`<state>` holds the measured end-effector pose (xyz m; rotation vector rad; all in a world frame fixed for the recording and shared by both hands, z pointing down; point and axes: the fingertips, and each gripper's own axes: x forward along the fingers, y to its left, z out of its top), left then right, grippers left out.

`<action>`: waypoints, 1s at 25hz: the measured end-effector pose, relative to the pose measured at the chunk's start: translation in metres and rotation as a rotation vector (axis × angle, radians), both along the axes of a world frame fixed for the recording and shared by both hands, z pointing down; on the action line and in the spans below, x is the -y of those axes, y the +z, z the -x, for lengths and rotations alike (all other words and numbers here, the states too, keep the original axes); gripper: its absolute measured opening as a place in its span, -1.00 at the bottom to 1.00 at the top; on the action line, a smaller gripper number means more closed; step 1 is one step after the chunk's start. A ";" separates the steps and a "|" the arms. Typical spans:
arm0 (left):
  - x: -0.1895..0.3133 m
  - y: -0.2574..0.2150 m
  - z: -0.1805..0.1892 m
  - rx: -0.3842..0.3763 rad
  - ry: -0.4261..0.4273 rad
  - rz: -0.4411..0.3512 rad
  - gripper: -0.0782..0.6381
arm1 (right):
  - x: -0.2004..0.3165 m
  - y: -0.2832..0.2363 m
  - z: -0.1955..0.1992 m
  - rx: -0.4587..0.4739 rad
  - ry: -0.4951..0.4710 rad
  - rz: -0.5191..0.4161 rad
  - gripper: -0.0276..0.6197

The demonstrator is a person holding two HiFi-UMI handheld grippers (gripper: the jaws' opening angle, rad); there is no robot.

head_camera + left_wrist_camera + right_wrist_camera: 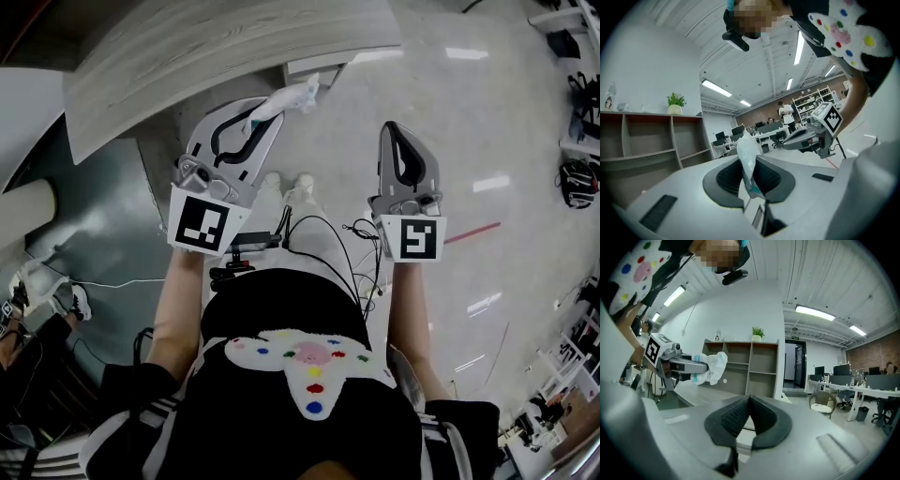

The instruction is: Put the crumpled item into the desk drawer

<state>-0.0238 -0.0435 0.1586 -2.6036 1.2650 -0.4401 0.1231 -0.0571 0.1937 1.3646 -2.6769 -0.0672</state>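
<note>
Left gripper (267,114) in my hand clamped on crumpled white-and-teal plastic wrapper (746,157). I judge it light, soft, springy, maybe slippery. Best hold: mid-bunch, not loose tail. My right gripper (749,401) closed, empty.

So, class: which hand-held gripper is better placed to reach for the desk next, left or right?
Right, probably. The right hand-held gripper is shut and empty, so it is free; the left hand-held gripper is clamped on the crumpled item.

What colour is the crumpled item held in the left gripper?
White with small blue patches; the crumpled item shows best in the right gripper view.
</note>
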 end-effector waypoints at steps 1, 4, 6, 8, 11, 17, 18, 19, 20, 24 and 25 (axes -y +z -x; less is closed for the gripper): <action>0.004 0.002 0.001 -0.010 -0.001 0.006 -0.64 | 0.000 0.004 0.001 0.000 0.003 0.011 -0.89; 0.013 0.012 0.005 -0.026 0.006 0.020 -0.64 | 0.005 0.013 0.007 0.020 0.005 0.029 -0.89; 0.017 0.020 0.008 -0.032 0.018 0.031 -0.64 | 0.009 0.020 0.012 0.023 0.002 0.039 -0.89; 0.020 0.029 0.011 -0.031 0.034 0.042 -0.64 | 0.015 0.027 0.017 0.016 -0.003 0.043 -0.89; 0.024 0.045 0.014 -0.027 0.050 0.058 -0.64 | 0.024 0.041 0.022 0.006 -0.005 0.062 -0.89; 0.037 0.088 0.027 -0.032 0.047 0.088 -0.64 | 0.041 0.080 0.045 0.005 -0.044 0.085 -0.89; 0.038 0.096 0.031 -0.032 0.044 0.096 -0.64 | 0.043 0.088 0.050 0.000 -0.052 0.092 -0.89; 0.039 0.105 0.033 -0.034 0.041 0.103 -0.64 | 0.045 0.097 0.054 -0.003 -0.061 0.100 -0.89; 0.040 0.114 0.035 -0.037 0.038 0.109 -0.64 | 0.046 0.106 0.058 -0.004 -0.070 0.109 -0.89; 0.048 0.152 0.038 -0.039 0.032 0.129 -0.64 | 0.056 0.143 0.061 0.004 -0.088 0.132 -0.89; 0.050 0.162 0.038 -0.034 0.034 0.137 -0.64 | 0.059 0.152 0.062 0.009 -0.089 0.137 -0.89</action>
